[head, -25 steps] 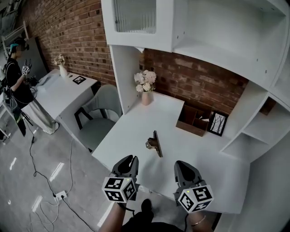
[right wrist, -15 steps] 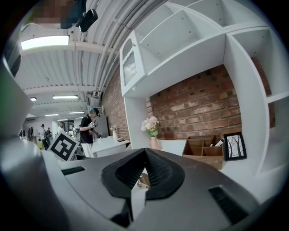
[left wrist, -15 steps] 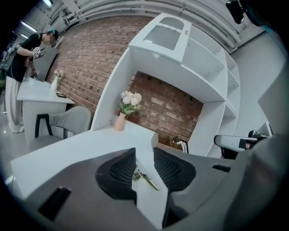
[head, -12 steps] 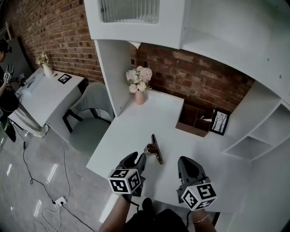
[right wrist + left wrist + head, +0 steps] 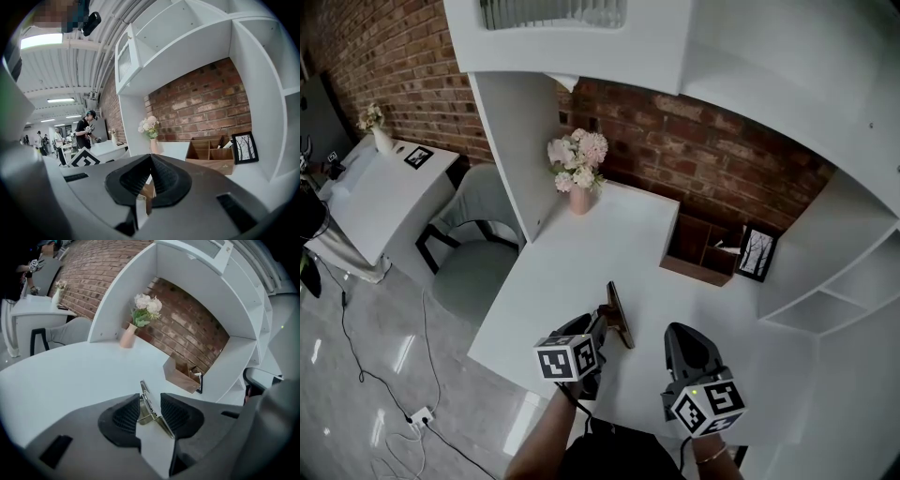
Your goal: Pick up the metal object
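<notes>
Left claw [image 5: 150, 398], just opening, straddles metal object [image 5: 620, 316] near desk [image 5: 567, 272] edge
</notes>
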